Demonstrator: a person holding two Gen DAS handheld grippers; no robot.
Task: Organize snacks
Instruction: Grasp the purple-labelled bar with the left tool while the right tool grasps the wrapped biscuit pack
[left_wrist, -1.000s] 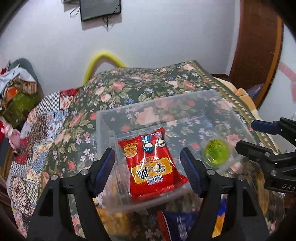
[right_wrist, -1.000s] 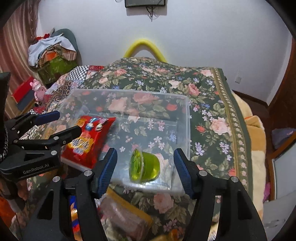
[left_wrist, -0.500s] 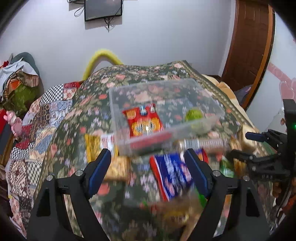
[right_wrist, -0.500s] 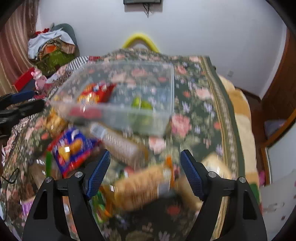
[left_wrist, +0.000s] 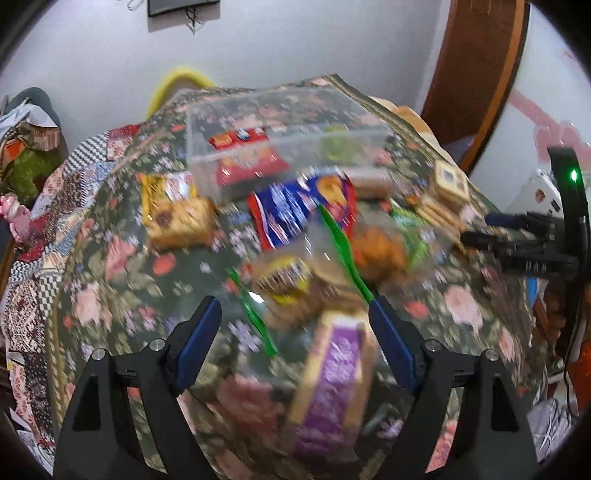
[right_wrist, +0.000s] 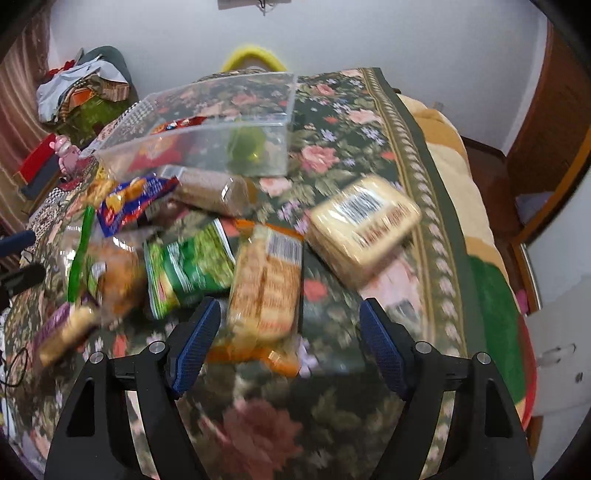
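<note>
Both grippers have pulled back from the bin (left_wrist: 280, 122) to the snack pile in front of it; bin w/ red pack (left_wrist: 245, 157) & green cup (right_wrist: 245, 147) now sits far side. Left gripper (left_wrist: 295, 347) wide, empty, over purple pack (left_wrist: 332, 384). Right gripper (right_wrist: 288, 343) jaws opened in the last second, wide, empty, over orange crackers (right_wrist: 264, 291). Step, I'd say: picking next items. Next: drop lower, straddle one pack each, close.
</note>
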